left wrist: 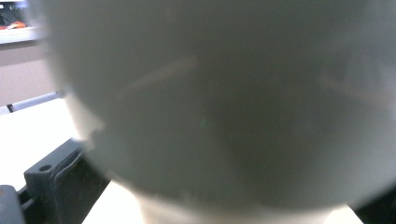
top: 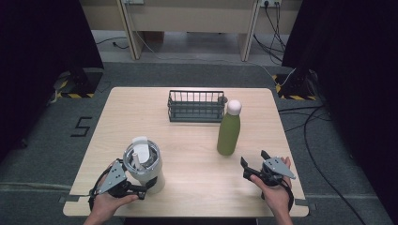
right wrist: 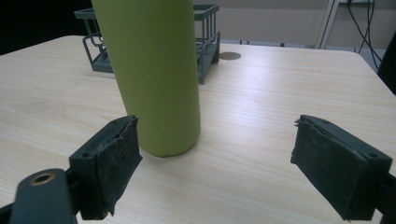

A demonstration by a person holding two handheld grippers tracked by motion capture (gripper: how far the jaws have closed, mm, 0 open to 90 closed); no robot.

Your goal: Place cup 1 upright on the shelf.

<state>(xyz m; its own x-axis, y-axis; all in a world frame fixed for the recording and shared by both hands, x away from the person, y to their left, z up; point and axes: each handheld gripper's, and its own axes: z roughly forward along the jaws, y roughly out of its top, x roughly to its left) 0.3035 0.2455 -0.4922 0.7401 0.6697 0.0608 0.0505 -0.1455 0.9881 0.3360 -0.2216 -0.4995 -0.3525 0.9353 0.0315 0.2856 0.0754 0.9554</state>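
A white tumbler stands upright at the lower left of the high view, near the table's front edge, its lid carrying a raised white spout or straw piece; in the left gripper view its pale wall is a close blur. A green bottle with a rounded white cap stands upright right of centre. Just behind it, at upper centre, sits a dark wire basket, its right end near the bottle's cap.

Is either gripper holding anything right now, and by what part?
The left gripper is at the lower body of the white tumbler with a straw lid, apparently gripping it. The right gripper is open, short of the green bottle.
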